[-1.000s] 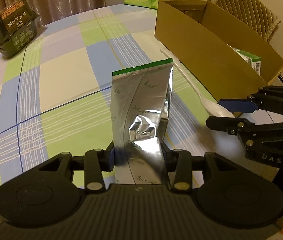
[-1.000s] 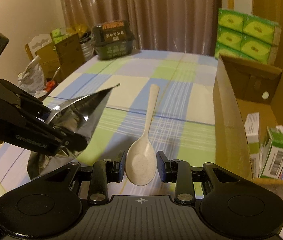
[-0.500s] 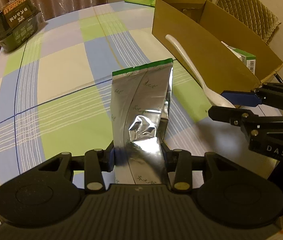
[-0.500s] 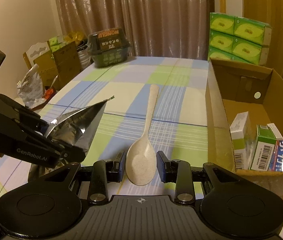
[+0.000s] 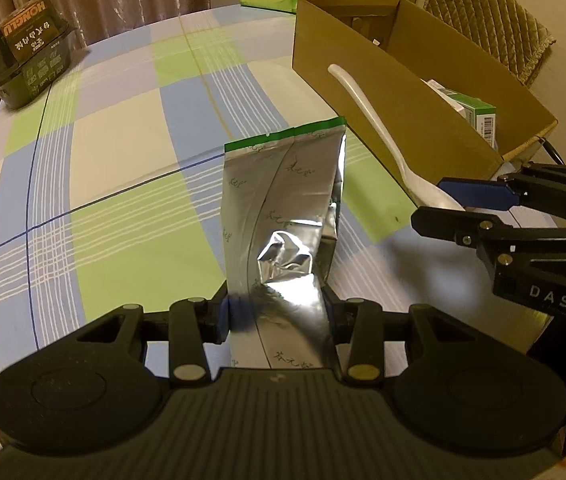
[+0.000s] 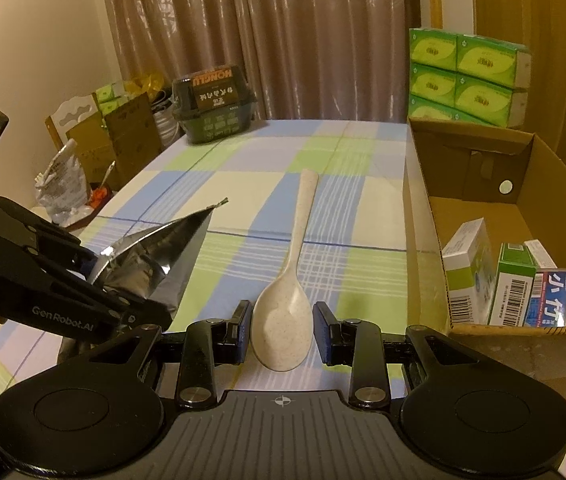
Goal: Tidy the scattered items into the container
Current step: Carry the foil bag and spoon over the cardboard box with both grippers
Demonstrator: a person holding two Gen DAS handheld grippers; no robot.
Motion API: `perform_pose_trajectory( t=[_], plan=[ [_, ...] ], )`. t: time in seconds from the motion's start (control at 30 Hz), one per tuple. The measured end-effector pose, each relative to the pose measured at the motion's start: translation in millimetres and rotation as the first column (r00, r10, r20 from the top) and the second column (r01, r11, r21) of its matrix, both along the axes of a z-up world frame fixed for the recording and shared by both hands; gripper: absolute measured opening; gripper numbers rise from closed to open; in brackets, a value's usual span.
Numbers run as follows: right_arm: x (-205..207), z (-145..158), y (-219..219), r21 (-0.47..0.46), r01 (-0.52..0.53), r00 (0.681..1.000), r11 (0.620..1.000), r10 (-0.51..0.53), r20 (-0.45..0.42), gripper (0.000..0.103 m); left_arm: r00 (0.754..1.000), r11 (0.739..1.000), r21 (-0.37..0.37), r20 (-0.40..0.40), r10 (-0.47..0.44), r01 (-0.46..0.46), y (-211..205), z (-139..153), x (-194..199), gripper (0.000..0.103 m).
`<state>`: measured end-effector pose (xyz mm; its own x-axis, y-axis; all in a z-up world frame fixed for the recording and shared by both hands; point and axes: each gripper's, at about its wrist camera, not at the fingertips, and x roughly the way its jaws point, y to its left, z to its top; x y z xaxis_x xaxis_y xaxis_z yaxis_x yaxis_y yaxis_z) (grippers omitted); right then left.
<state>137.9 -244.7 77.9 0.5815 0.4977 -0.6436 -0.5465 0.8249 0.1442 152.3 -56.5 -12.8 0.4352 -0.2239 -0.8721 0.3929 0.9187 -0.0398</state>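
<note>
Left gripper (image 5: 277, 314) clamped the foil bag (image 5: 283, 216); right gripper (image 6: 282, 334) gripped the spoon (image 6: 285, 312) by its bowl, just left of the cardboard box (image 6: 415, 216).

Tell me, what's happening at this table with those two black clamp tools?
A person is tidying loose things into the cardboard box. The left gripper is shut on a silver foil pouch, and the right gripper holds a pale spoon by its bowl. Both are off the table beside the box, which already holds small cartons.
</note>
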Motion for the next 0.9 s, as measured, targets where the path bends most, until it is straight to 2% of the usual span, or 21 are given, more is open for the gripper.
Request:
perform_pose_trajectory(
  t=[0.33, 0.9],
  plan=[
    [1.2, 1.3, -3.1, 0.015, -0.001, 1.0, 1.0, 0.001, 0.004, 0.03, 1.0, 1.0, 0.012, -0.01, 0.005, -0.005, -2.0, -1.2, 2.5, 0.037],
    [-3.8, 18.2, -26.3, 0.067, 0.032, 0.999, 0.997, -0.033, 0.017, 0.03, 0.999, 0.999, 0.039, 0.034, 0.021, -0.022, -17.8, 28.5, -22.5, 0.037]
  ],
)
